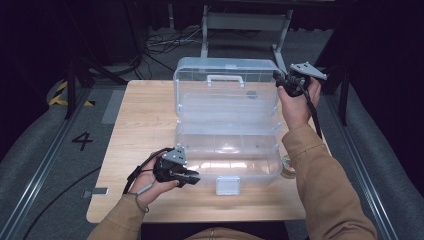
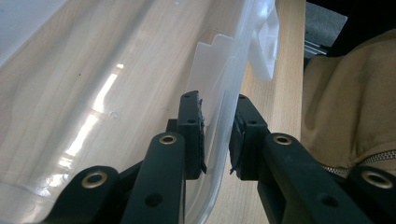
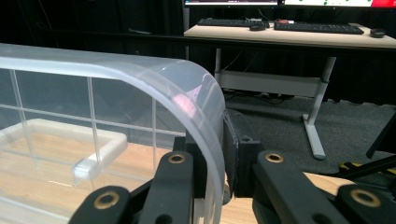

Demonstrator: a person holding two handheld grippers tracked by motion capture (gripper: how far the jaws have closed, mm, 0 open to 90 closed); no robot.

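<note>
A clear plastic box (image 1: 225,150) stands open on the wooden table (image 1: 140,125). Its lid (image 1: 225,95) is raised at the back, showing a white handle (image 1: 225,78). My left gripper (image 1: 192,176) lies at the base's front left corner. In the left gripper view the jaws (image 2: 217,135) are shut on the clear front wall (image 2: 219,116), one pad on each side, with the white latch (image 2: 262,46) farther along. My right gripper (image 1: 278,76) is up at the lid's top right corner. There the gripper (image 3: 215,154) is shut on the lid's curved edge (image 3: 205,102).
The white latch (image 1: 227,185) hangs at the front middle of the base, near the table's front edge. Tan sleeves come in from below. Beyond the table are a metal frame (image 1: 245,22), floor cables and a desk with keyboards (image 3: 280,32). A "4" (image 1: 82,141) marks the floor at the left.
</note>
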